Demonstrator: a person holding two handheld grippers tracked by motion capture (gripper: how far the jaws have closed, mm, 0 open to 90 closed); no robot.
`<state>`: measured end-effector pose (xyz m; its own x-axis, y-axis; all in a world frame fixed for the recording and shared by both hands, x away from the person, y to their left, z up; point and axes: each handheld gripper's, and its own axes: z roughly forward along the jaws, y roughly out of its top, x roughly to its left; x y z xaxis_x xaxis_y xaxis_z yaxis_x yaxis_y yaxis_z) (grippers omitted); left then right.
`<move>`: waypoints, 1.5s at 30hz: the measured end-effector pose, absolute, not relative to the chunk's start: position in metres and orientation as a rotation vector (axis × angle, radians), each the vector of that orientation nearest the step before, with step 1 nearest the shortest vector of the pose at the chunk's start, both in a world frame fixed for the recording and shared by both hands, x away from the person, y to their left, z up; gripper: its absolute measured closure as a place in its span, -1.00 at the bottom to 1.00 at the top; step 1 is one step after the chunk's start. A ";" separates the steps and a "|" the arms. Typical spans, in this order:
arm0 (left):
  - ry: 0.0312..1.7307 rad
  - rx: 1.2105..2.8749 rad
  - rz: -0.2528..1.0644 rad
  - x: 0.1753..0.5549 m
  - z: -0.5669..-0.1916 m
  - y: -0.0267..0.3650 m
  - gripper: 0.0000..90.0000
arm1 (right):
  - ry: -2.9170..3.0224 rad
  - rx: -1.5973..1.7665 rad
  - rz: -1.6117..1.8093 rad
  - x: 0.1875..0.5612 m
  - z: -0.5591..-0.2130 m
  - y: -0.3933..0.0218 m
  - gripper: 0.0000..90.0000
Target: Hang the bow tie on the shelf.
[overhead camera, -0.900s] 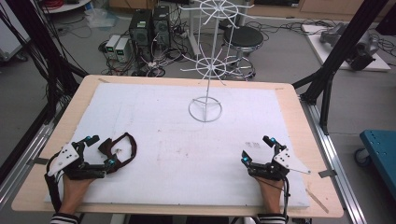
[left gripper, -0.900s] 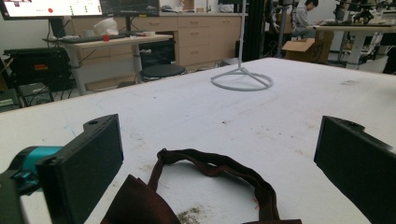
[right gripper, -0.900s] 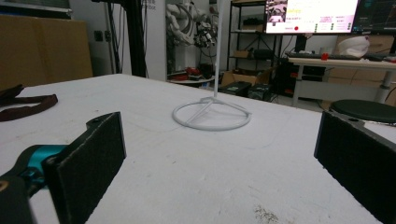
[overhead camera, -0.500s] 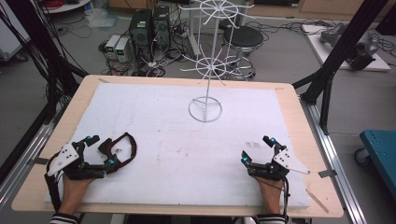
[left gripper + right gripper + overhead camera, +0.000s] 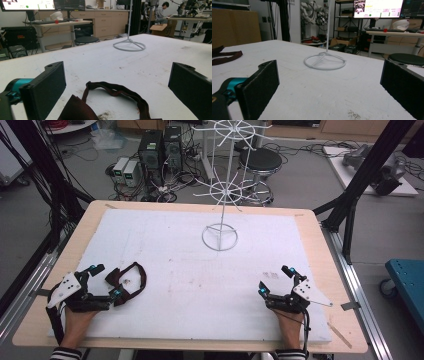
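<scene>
That dark red fabric band (image 5: 117,93) lying on the white table (image 5: 200,285) right between my wide-open left gripper (image 5: 102,282) looks light and floppy, so I'd pinch its thin strap loop; my right gripper (image 5: 274,282) sits open too, holding nothing.

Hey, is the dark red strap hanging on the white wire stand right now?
No, the strap lies flat on the table by the left gripper, apart from the stand.

dark strap (image 5: 117,100) cropped below, rack (image 5: 227,180) top cut off
</scene>
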<state>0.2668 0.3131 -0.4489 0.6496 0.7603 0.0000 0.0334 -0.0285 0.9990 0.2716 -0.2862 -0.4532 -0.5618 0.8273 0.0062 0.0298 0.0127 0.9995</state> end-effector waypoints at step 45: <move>0.603 1.944 0.374 0.314 -0.374 0.346 -0.96 | 1.664 0.878 1.610 0.272 -0.453 -0.286 -0.97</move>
<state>0.3140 0.3459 -0.3738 0.8263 0.5633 -0.0049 0.2456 -0.3524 0.9031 0.2718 -0.2861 -0.4532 -0.5622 0.8270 -0.0027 0.0244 0.0198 0.9995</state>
